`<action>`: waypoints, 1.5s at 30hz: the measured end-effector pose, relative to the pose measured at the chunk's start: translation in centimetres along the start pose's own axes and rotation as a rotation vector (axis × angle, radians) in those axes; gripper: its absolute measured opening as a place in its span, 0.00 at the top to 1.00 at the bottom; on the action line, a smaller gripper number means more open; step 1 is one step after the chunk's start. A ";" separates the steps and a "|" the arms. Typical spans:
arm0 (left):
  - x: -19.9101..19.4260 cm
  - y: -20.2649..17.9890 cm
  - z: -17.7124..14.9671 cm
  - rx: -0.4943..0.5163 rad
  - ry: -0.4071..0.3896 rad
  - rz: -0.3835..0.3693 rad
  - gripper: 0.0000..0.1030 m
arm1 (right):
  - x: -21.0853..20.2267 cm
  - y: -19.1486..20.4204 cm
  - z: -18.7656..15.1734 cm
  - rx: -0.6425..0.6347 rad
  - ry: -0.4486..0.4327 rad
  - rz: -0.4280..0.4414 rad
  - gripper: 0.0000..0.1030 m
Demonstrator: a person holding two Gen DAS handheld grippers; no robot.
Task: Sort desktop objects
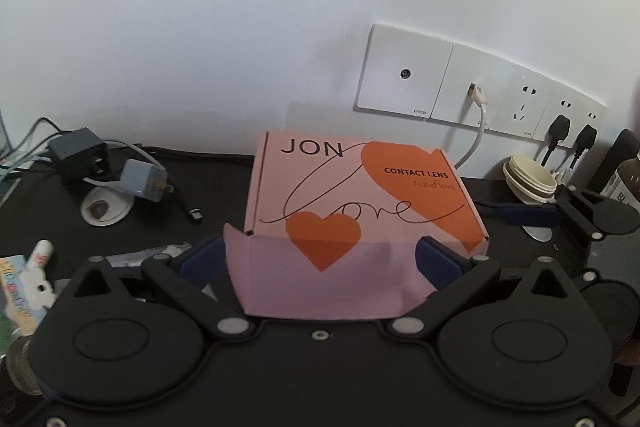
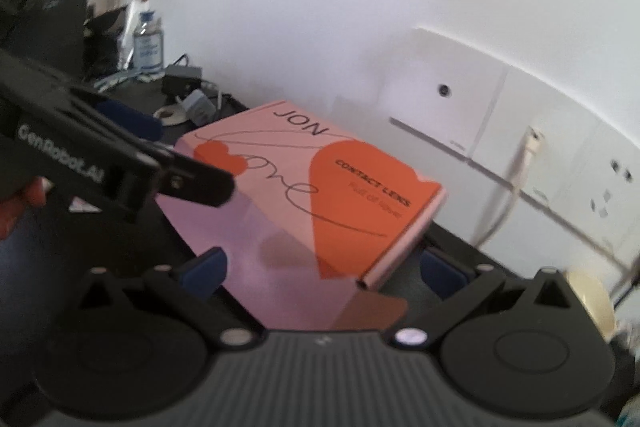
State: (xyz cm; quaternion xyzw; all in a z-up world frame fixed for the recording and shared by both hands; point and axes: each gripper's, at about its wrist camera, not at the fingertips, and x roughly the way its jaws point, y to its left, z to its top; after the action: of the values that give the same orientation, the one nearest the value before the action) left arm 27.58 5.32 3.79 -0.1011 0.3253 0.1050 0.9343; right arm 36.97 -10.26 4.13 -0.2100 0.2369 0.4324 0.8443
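A black worktop (image 1: 224,183) runs along a white wall (image 1: 240,7) with a row of white sockets (image 1: 480,87). Near its left edge lie a dark power adapter (image 1: 78,151) and a pale blue plug (image 1: 142,179). At the middle of the back edge sits the flat pink cardboard box printed with orange hearts (image 1: 360,187). The left claw (image 1: 320,259) is spread apart either side of its front flap; whether the pads touch it I cannot tell. The right claw (image 2: 322,267) is likewise apart at the box's right corner.
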 end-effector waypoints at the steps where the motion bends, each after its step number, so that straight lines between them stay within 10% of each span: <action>1: -0.4 0.0 -0.2 -0.001 0.002 0.007 0.00 | -0.3 -0.2 -0.2 0.031 0.001 0.002 0.01; 12: -6.9 1.0 -3.7 0.016 0.002 0.036 0.00 | -5.6 0.0 -3.3 0.375 0.031 -0.043 0.01; 45: -24.3 7.8 -21.8 0.126 0.046 -0.082 0.00 | -23.0 22.3 -14.1 0.461 0.101 -0.264 0.01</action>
State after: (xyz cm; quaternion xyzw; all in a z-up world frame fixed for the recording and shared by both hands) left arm -5.89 4.05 1.39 -0.0576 0.3484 0.0434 0.9346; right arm 3.60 -20.66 2.90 -0.0624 0.3414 0.2421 0.9061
